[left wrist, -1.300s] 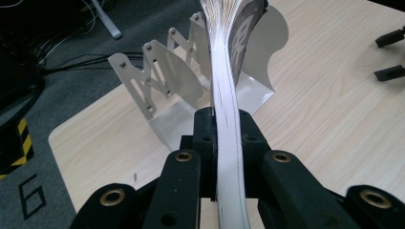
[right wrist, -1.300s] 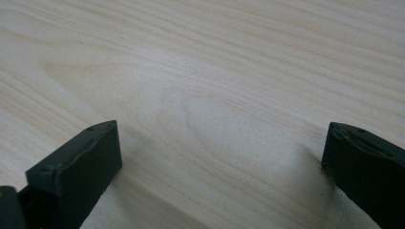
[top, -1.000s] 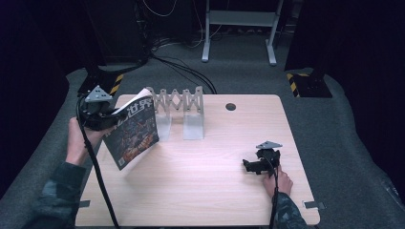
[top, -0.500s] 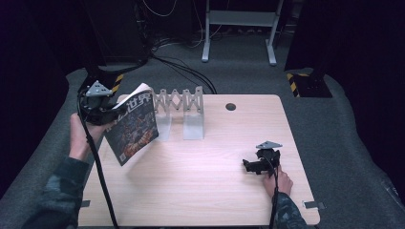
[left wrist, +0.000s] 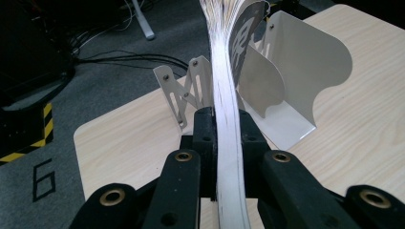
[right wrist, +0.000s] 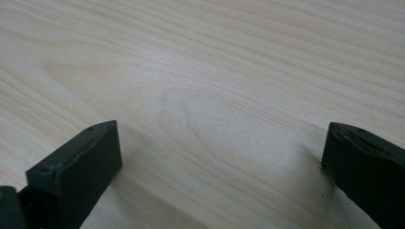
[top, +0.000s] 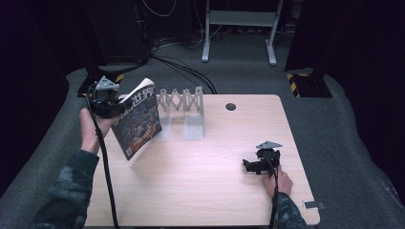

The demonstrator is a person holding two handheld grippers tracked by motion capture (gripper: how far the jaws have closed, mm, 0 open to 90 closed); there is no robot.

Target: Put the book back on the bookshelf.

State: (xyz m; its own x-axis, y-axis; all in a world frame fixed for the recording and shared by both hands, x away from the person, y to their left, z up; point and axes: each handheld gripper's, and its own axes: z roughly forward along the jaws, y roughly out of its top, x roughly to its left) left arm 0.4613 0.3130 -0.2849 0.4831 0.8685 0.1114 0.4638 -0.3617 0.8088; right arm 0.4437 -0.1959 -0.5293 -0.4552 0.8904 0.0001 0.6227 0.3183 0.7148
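Magazine (top: 139,121) clamped at its page edge in the left gripper (top: 111,106), held upright and tilted above the table's (top: 210,191) left rear corner. Seen edge-on in the left gripper view, white pages (left wrist: 228,143) pinched flat between both black jaws, cover fanning out beyond. Compared with a second ago: carried a little toward the folding rack (top: 184,102) and slightly lower, its far corner now just beside the rack's nearest divider (left wrist: 305,71), lower corner close over the wood. Grip unchanged throughout, no slip of the pages visible. Rack unmoved at the table's back edge, slots vacant. Probably the approach phase of slotting the magazine into the rack, with lining up against a gap between dividers not yet done; tilt likely needs straightening first. Right gripper (top: 260,164) resting low on the table near the right front edge, jaws wide apart with bare wood between them in the right gripper view, nothing held, in the same spot as before and seemingly waiting.
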